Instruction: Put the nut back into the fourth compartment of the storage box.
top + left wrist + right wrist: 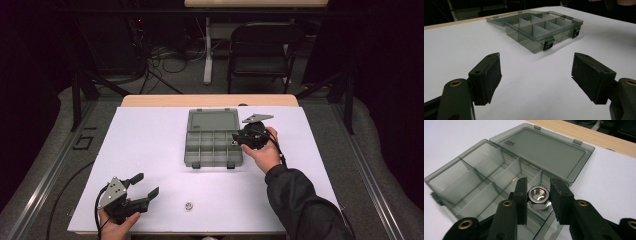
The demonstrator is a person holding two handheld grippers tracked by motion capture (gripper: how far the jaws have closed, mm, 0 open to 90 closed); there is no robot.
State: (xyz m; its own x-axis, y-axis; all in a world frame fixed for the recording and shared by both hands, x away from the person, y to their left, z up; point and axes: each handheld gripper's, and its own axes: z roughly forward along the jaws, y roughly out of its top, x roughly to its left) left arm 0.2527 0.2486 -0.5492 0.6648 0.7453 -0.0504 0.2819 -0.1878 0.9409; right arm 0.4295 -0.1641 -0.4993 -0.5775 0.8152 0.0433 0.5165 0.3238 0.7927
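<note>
Currently right gripper (538, 196) clenched on shiny hexagonal steel nut (538, 198), pads pressing two opposite flats, threaded bore facing up toward camera. Held just over right edge of translucent grey plastic compartment box (200, 150), above a right-end cell; from high view, gripper (248, 138) sits at box's 3 o'clock, hand (265, 152) coming in from 5 o'clock. Box lid folded flat open at 12 o'clock, two dark latches on near wall at 6 o'clock. Visible cells look bare.

Left gripper (145, 186) released, jaws spread wide, nothing between them, hovering low over white table sheet (150, 135) at table's 7 o'clock, pointing toward box (541, 27). Well apart from box.

Second small round metal nut (188, 205) lying on sheet at 6 o'clock from box, just right of left gripper, untouched.
</note>
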